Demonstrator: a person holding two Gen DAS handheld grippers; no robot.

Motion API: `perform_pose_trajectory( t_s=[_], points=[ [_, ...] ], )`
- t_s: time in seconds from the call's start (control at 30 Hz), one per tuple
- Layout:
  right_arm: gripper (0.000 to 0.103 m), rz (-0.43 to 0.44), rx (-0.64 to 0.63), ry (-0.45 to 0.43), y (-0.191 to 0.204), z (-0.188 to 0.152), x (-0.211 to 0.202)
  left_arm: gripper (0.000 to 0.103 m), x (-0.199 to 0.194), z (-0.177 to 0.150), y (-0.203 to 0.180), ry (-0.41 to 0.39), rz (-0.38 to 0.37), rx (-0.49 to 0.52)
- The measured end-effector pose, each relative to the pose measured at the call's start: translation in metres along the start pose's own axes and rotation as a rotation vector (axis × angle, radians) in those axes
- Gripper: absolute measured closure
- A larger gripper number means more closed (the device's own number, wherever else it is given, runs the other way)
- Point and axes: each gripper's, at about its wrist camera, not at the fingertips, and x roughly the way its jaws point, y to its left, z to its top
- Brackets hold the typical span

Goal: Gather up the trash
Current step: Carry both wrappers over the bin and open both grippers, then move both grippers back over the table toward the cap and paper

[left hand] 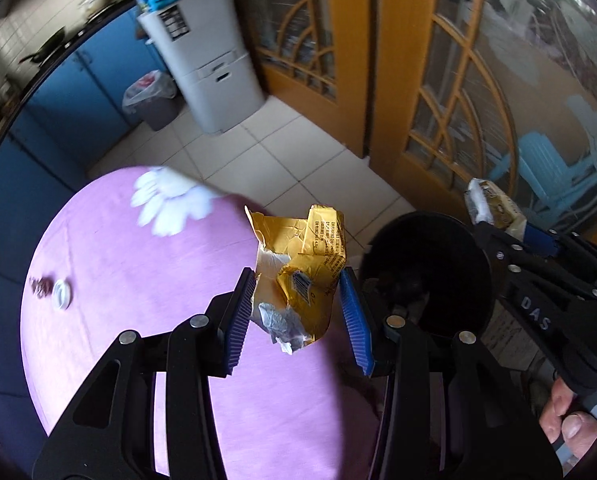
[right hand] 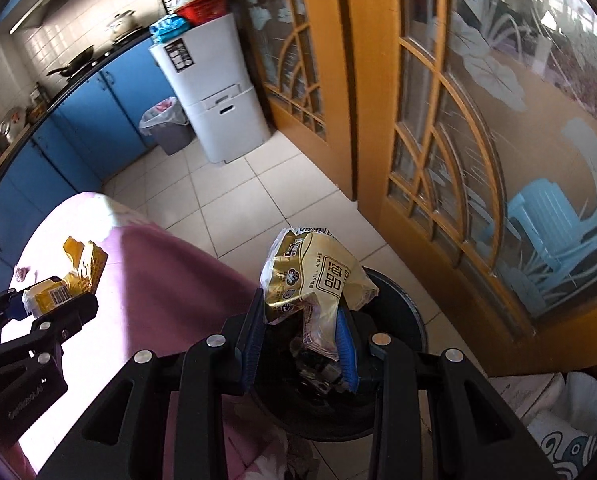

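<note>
While the right gripper (right hand: 300,326) clamped the pale wrapper (right hand: 314,276) directly above the black bin (right hand: 402,312), opening there seemed wisest, as the left gripper (left hand: 298,312) pinched the yellow wrapper (left hand: 298,264) beside it.

left wrist cam: close, looks down along fingers (left hand: 242,312) over pink table (left hand: 138,280), bin (left hand: 426,264) at right | right wrist cam: close, above bin (right hand: 402,320), table edge left | shared: table, bin, tiled floor (left hand: 282,160), wooden door (right hand: 338,80)
</note>
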Motion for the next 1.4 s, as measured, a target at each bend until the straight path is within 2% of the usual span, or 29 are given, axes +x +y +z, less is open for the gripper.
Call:
perform_pose_trajectory(
  t_s=[0.43, 0.5, 0.57, 0.67, 0.73, 0.83, 1.23, 1.4],
  points=[
    [0.069, 0.035, 0.096, 0.039, -0.053, -0.003, 0.016, 0.054, 0.020, 0.020, -0.072, 0.040, -0.057, 0.114],
    [0.068, 0.044, 0.109, 0.047, -0.059, -0.004, 0.019, 0.048, 0.020, 0.021, -0.077, 0.038, -0.058, 0.121],
    [0.064, 0.055, 0.119, 0.056, -0.063, -0.004, 0.021, 0.030, 0.021, 0.023, -0.079, 0.035, -0.061, 0.118],
    [0.058, 0.063, 0.134, 0.059, -0.066, -0.005, 0.023, 0.026, 0.021, 0.025, -0.078, 0.027, -0.060, 0.110],
    [0.052, 0.067, 0.140, 0.058, -0.068, -0.005, 0.024, 0.025, 0.022, 0.026, -0.079, 0.030, -0.057, 0.106],
    [0.049, 0.074, 0.143, 0.059, -0.068, -0.006, 0.025, 0.025, 0.025, 0.027, -0.078, 0.038, -0.053, 0.098],
    [0.049, 0.082, 0.141, 0.053, -0.063, -0.005, 0.024, 0.025, 0.024, 0.026, -0.072, 0.035, -0.047, 0.082],
    [0.045, 0.080, 0.143, 0.050, -0.062, -0.004, 0.023, 0.025, 0.023, 0.026, -0.072, 0.034, -0.047, 0.080]
  ],
)
